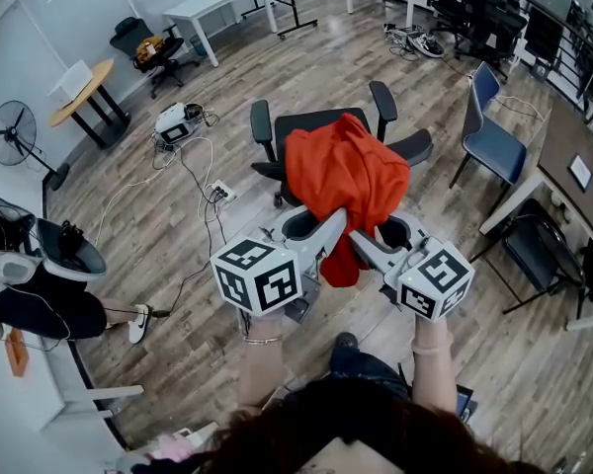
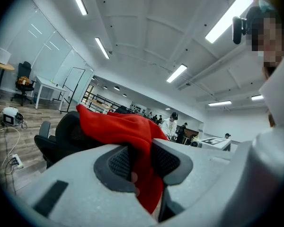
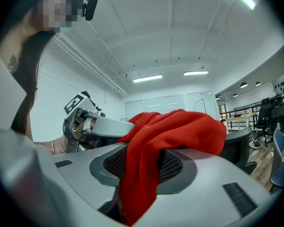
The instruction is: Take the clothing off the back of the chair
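Red clothing [image 1: 346, 181] sits bunched in the middle of the head view, draped over the back of the black chair [image 1: 311, 124], with one fold hanging down toward the lower centre of the frame between my two tools. My left gripper [image 2: 142, 162] has its jaws nearly together on a pleat of that clothing. In the left gripper view the fabric fills the narrow gap at the lower centre, pressed between the ribbed pads [image 2: 119, 162], and trails out below them. My right gripper [image 3: 144, 167] stands a little wider but is clamped too. In the right gripper view a thicker roll of the fabric comes down from the upper right of the frame and is squeezed between its pads [image 3: 114, 162]. The two grippers lie close side by side at the lower centre of the head view, both pointing up the frame at the chair. The wooden floor [image 1: 227, 77] spreads around it.
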`<state>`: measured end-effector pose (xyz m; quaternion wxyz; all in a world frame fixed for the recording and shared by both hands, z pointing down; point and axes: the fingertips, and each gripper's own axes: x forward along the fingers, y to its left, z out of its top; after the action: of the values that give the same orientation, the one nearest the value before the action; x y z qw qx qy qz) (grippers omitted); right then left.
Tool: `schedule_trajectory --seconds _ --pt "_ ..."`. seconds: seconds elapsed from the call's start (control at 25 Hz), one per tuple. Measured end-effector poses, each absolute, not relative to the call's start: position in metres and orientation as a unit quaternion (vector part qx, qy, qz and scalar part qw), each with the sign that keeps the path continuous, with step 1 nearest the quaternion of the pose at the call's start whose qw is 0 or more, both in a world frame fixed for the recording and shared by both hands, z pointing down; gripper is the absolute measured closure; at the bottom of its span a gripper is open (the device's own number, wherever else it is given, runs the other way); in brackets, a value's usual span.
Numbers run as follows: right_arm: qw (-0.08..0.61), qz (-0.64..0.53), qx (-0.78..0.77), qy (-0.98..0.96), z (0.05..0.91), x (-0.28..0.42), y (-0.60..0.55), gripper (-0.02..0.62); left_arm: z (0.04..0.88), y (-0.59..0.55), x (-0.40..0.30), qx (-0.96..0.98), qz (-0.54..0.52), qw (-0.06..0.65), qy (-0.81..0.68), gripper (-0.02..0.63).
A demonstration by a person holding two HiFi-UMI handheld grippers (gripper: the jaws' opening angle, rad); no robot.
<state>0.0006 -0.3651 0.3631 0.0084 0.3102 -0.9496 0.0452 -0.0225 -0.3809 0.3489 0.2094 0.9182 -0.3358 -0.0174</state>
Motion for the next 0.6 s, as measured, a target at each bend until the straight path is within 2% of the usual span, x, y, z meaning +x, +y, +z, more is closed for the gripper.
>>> schedule_trajectory --seconds 0.6 --pt "-0.004 0.005 0.319 -0.948 0.336 -0.015 -0.311 0.454 0.321 -0.327 -0.036 0.93 -0.028 0.171 -0.325 0.509"
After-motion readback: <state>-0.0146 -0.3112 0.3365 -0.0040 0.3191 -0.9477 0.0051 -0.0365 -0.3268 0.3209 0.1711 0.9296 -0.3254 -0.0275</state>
